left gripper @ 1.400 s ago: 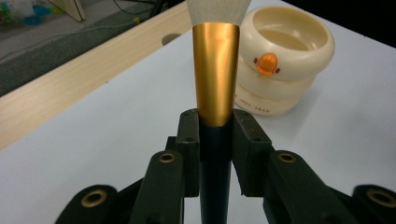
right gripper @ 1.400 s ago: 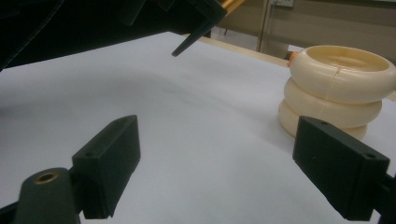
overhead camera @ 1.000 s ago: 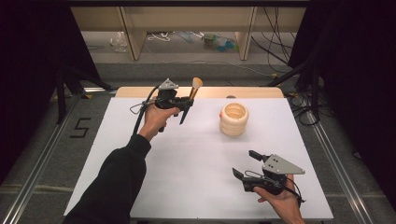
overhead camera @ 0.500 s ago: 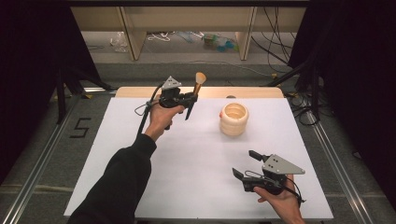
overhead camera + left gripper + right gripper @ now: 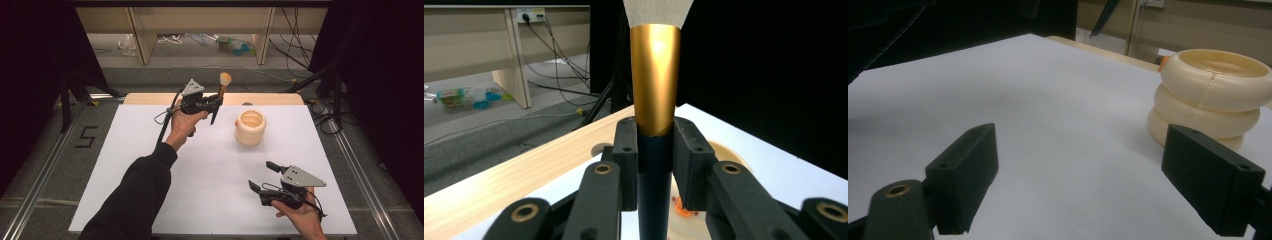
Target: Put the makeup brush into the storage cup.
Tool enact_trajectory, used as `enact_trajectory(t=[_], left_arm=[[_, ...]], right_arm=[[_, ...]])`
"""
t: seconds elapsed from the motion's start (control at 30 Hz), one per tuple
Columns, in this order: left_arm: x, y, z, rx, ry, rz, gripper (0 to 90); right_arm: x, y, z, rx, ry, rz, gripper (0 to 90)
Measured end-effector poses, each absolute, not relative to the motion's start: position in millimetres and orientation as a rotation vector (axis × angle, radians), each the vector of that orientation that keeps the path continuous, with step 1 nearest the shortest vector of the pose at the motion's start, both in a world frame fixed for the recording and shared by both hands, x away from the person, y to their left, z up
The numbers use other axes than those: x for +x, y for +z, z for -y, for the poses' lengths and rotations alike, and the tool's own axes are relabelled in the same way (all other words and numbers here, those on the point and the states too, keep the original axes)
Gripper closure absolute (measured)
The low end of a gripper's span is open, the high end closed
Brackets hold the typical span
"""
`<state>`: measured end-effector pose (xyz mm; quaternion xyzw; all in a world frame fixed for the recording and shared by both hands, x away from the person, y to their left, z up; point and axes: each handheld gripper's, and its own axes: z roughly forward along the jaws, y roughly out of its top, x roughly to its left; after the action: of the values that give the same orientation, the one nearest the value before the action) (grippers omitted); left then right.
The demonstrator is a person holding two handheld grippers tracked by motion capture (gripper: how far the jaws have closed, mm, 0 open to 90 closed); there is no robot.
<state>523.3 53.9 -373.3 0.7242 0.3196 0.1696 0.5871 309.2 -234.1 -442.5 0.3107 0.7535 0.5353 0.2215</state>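
1. The left gripper (image 5: pixel 212 104) was clamped on a makeup brush (image 5: pixel 220 94), bristles up, held above the table left of the ribbed cream holder (image 5: pixel 250 127).
2. The right gripper (image 5: pixel 264 176) sat open and empty, well nearer the person than the holder.
3. The brush was lifted; putting it in the holder apparently remained.
4. What was inside the holder couldn't be told.

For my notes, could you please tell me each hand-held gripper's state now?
Left hand-held gripper: closed on the brush.
Right hand-held gripper: open, holding nothing.
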Motion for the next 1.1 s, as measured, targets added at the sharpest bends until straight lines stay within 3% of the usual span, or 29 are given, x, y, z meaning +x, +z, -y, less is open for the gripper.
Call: enact_trajectory(t=[1.1], left_arm=[[527.4,-370.0,3.1,1.590,0.395,-0.663,74.3]], right_arm=[[310.5,-442.9,234.3,0.827,1.480,-2.077,15.9]])
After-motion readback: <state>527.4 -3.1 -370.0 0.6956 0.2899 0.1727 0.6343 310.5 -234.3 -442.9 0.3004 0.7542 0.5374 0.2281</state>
